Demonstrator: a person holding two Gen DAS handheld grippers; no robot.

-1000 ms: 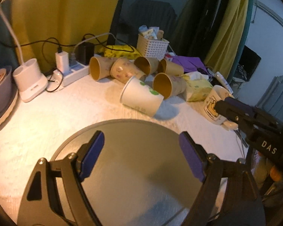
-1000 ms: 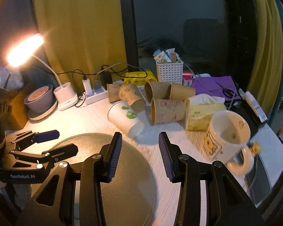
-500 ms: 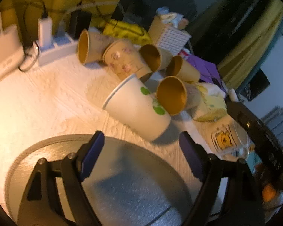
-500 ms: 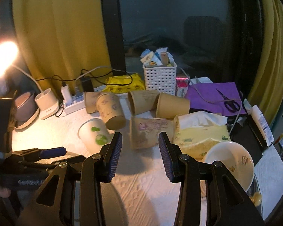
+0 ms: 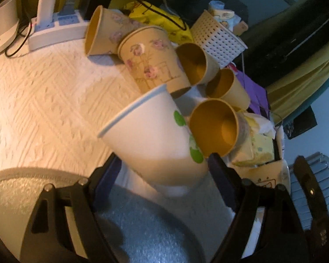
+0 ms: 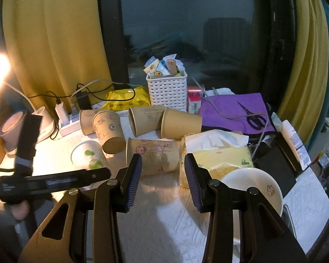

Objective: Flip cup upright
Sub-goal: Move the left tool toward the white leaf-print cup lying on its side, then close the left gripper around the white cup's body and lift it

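1. Left wrist view, nearest zone: the left gripper (image 5: 164, 168) has its jaws spread wide, one pad on each side of the base end of the white cup (image 5: 153, 140). Whether either pad touches the wall cannot be told.
2. The white cup lies on its side on the white textured cloth (image 5: 43, 100), closed base toward the gripper, blue-edged rim pointing away and left, just past a grey round mat (image 5: 142, 230).
3. Handling judgement: thin paper, empty, very light. The wall is likely to dent under a hard squeeze and the cup may roll or skid if nudged. Grip mid-wall with light force, not at the rim.
4. Right wrist view: the right gripper (image 6: 162, 175) hangs with jaws moderately apart, holding nothing, above the cloth near a floral brown cup (image 6: 152, 156) and a tissue box (image 6: 221, 157).
5. Farther back: more brown cups (image 6: 164, 120) lie on their sides, crowding the white cup; beyond them stand a white basket (image 6: 167, 92) and a power strip (image 5: 57, 30).
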